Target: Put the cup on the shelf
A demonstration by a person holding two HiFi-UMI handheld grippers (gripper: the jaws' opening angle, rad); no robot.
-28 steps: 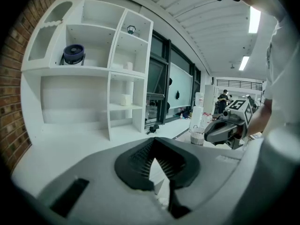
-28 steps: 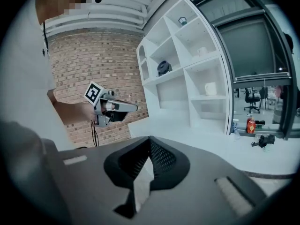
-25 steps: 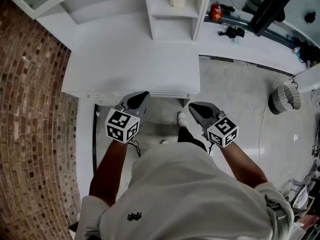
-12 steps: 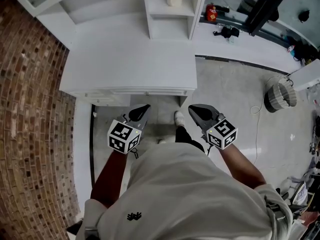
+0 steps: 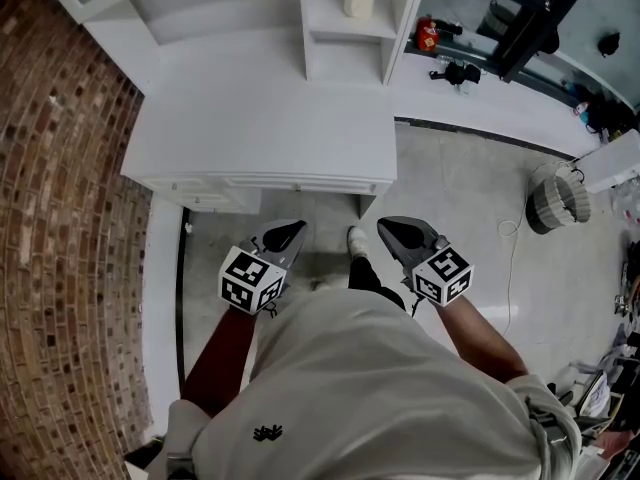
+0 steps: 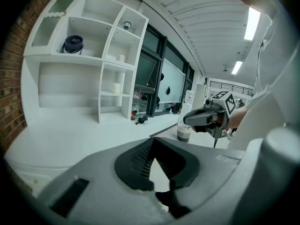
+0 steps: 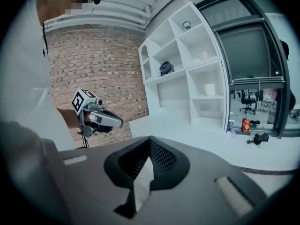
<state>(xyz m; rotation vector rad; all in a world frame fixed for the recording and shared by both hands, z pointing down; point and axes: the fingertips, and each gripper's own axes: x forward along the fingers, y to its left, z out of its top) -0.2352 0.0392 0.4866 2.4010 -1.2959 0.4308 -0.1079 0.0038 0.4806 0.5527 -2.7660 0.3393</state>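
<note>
A cream cup (image 5: pixel 358 1) stands upright on a low shelf of the white shelf unit (image 5: pixel 345 58). It also shows in the left gripper view as the cup (image 6: pixel 117 88) and in the right gripper view as the cup (image 7: pixel 210 89). My left gripper (image 5: pixel 294 228) and right gripper (image 5: pixel 386 224) hang side by side over the floor, in front of the white counter (image 5: pixel 260 118) and far from the cup. Both are shut with nothing between the jaws. The left gripper's tips (image 6: pixel 152 140) meet, and so do the right gripper's tips (image 7: pixel 150 141).
A brick wall (image 5: pixel 60 218) runs along the left. On the ledge to the right of the shelf unit sit a red bottle (image 5: pixel 428 35) and a black object (image 5: pixel 460 70). A woven basket (image 5: pixel 553 198) stands on the floor at the right. A dark blue object (image 6: pixel 73 44) sits on an upper shelf.
Both grippers have drawn back from the counter's front edge toward the person. Neither has changed its jaws, and the cup has stayed on its shelf.
</note>
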